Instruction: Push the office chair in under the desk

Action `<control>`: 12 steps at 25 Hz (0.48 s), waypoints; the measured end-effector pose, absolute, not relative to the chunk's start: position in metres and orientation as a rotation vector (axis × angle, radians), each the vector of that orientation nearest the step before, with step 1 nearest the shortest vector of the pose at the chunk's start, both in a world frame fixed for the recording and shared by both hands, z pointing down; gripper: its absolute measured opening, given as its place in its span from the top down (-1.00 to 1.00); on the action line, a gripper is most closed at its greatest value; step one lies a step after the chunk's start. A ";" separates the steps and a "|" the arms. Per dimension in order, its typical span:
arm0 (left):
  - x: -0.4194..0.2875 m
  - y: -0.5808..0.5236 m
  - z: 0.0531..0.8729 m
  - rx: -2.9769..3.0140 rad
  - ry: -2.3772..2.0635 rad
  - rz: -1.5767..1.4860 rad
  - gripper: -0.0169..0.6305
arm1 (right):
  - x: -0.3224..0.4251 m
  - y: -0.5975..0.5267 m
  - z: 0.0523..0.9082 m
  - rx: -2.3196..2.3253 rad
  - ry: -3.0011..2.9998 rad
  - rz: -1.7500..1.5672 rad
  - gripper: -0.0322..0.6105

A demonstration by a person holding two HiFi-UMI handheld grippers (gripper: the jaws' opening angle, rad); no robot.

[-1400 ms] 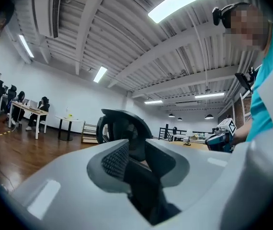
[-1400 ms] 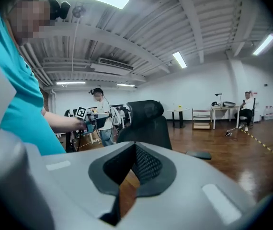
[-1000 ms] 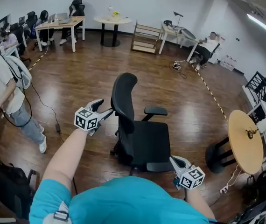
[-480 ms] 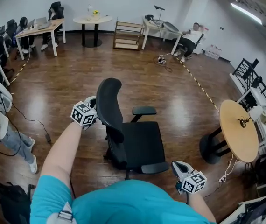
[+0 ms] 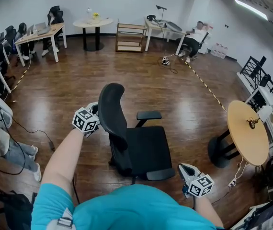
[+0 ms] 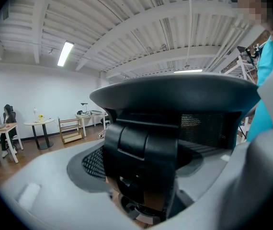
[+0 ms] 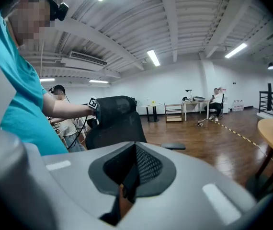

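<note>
Wide hall, brown plank floor (image 5: pixel 127 66) throughout. Mid-floor, well apart from every bench: black mesh-backed office chair (image 5: pixel 143 150), backrest at left, seat facing right. To the right, round yellow-topped wooden bench (image 5: pixel 251 143); far left, long pale bench (image 5: pixel 40 31). Left tongs (image 5: pixel 95 110) up against the backrest's top, jaws spread wide and just been opening, black headrest bracket (image 6: pixel 141 152) between them, not pinched. Right tongs (image 5: pixel 185 168) just beside the seat's near right corner, jaws together, holding nothing.
</note>
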State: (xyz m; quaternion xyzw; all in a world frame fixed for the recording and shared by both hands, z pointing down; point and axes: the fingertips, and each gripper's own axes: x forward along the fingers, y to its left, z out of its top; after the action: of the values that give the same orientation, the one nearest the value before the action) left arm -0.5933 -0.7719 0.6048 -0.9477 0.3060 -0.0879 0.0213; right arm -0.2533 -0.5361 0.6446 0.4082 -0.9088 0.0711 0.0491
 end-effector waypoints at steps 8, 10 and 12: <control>-0.544 -0.760 0.610 -2.938 0.961 -0.313 -0.13 | -0.202 -0.533 0.647 1.242 -2.802 0.227 0.90; -0.535 -0.757 0.612 -2.938 0.967 -0.314 -0.13 | -0.193 -0.532 0.649 1.237 -2.809 0.228 0.90; -0.526 -0.753 0.614 -2.935 0.976 -0.312 -0.13 | -0.183 -0.532 0.651 1.228 -2.816 0.231 0.90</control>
State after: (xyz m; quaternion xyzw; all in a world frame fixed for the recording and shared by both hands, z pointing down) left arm -0.5265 -0.7535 0.6142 -0.9440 0.3139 -0.1005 0.0164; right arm -0.1832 -0.5316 0.6508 0.3985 -0.9136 0.0749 0.0302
